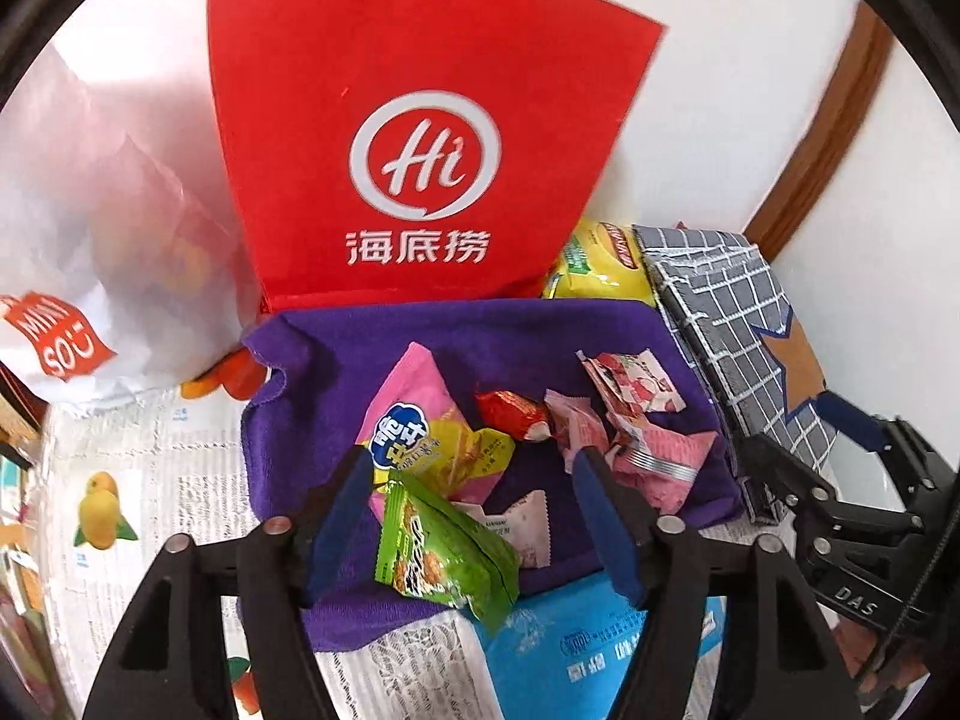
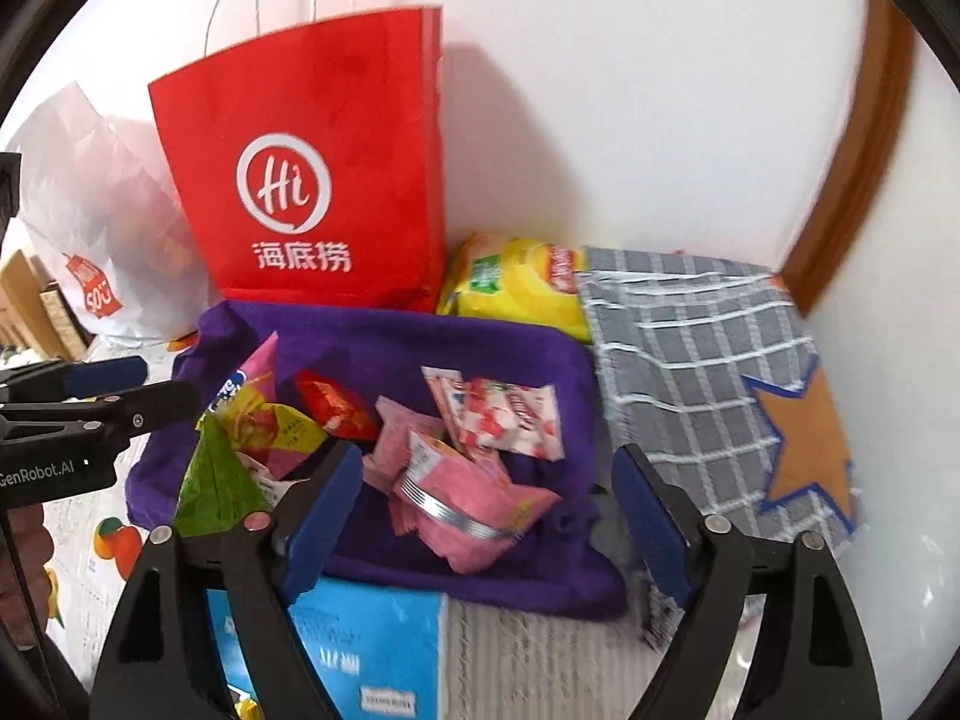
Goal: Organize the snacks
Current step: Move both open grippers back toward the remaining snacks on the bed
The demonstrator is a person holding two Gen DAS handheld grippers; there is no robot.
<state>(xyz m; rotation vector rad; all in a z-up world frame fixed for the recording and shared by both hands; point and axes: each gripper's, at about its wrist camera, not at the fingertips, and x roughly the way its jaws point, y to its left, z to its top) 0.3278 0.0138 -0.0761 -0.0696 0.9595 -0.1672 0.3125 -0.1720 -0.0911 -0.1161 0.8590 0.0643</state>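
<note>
Left tool open over green packet, lying diagonally.

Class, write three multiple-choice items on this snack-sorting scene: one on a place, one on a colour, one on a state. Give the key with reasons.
1. What stands right behind the purple cloth?
A. red paper bag
B. glass jar
C. wooden bowl

2. What colour is the snack packet between the left gripper's fingers?
A. black
B. green
C. white

3. How do the right gripper's jaws stand?
A. clamped on the cloth
B. shut on nothing
C. open

Key:
1 A, the red paper bag rises at the cloth's far edge.
2 B, the green packet lies there, unpinched.
3 C, both blue pads stand wide apart above the pink packets.
</note>
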